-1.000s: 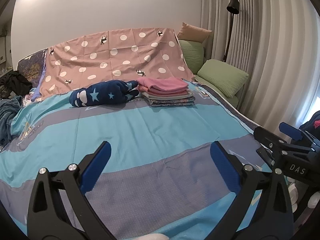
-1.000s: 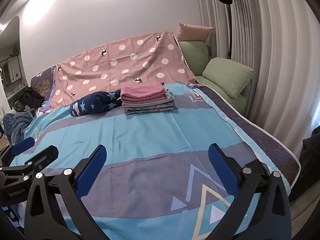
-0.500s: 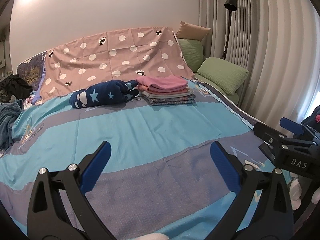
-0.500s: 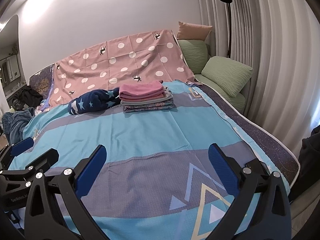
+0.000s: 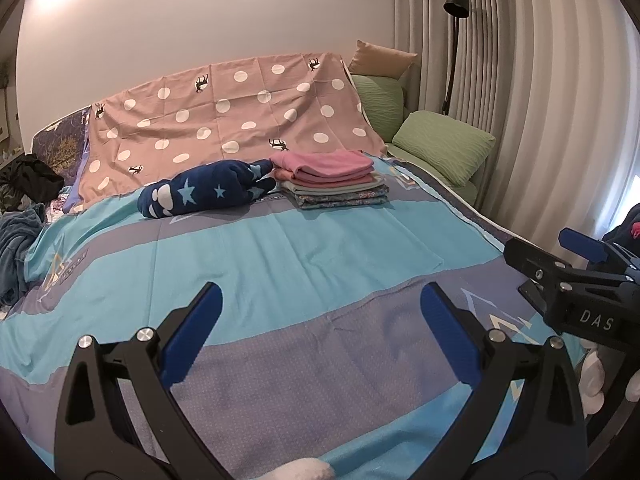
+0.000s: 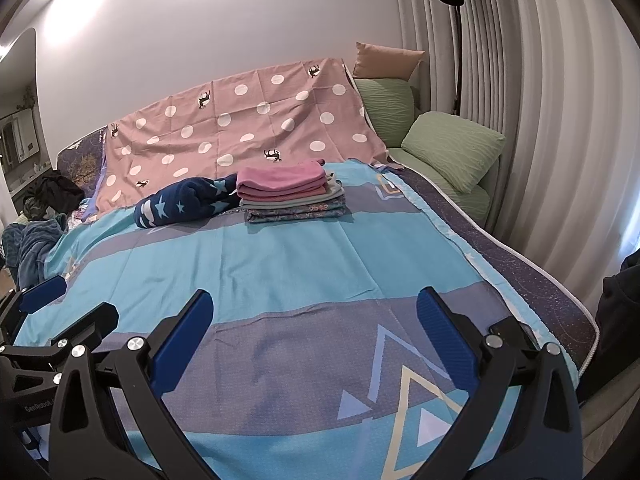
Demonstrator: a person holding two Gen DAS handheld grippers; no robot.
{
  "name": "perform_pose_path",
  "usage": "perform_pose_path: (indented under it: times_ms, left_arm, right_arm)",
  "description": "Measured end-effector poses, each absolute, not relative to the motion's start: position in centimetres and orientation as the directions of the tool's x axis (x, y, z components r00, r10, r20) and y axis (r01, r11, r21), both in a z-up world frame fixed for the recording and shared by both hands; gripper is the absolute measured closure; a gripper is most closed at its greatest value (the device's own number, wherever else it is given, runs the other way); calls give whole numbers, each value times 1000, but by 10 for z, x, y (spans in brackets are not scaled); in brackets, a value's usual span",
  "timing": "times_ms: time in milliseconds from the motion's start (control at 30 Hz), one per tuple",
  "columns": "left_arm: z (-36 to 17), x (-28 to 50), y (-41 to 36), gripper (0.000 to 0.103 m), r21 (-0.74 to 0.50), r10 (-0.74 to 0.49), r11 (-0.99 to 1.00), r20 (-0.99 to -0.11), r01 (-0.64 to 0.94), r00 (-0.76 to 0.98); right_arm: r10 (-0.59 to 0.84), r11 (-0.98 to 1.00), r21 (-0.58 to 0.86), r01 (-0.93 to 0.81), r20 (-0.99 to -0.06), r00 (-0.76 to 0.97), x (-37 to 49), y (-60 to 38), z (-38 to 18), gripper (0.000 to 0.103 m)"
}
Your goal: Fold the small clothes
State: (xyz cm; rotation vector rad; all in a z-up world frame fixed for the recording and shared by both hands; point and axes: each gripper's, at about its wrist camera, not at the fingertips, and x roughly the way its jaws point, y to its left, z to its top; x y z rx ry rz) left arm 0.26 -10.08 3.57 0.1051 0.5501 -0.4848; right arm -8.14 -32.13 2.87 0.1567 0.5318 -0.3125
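Note:
A stack of folded small clothes [image 5: 332,178] with a pink piece on top lies at the far middle of the bed; it also shows in the right wrist view [image 6: 290,192]. A dark blue star-print garment [image 5: 208,192] lies bunched to its left, also in the right wrist view [image 6: 184,202]. My left gripper [image 5: 320,320] is open and empty above the near part of the blue bedspread [image 5: 280,256]. My right gripper [image 6: 314,320] is open and empty beside it. Each gripper shows at the edge of the other's view.
A pink dotted sheet [image 5: 240,120] hangs over the headboard. Green pillows [image 5: 440,144] and a tan cushion lie at the far right by the curtain and a floor lamp [image 5: 454,40]. Dark clothes [image 5: 28,178] and a blue blanket pile lie at the left edge.
Both grippers have drawn back slightly from the bed and drifted; the clothes sit a little farther off. Nothing was taken hold of or let go.

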Motion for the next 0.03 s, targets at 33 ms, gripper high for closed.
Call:
perform_pose_path:
  times_ms: [33]
  left_arm:
    - [35,3,-101,2,-32,-414,882,-526,470,743]
  right_arm:
    - [-251,941,66,332,-520,816,-81,-321,29,1]
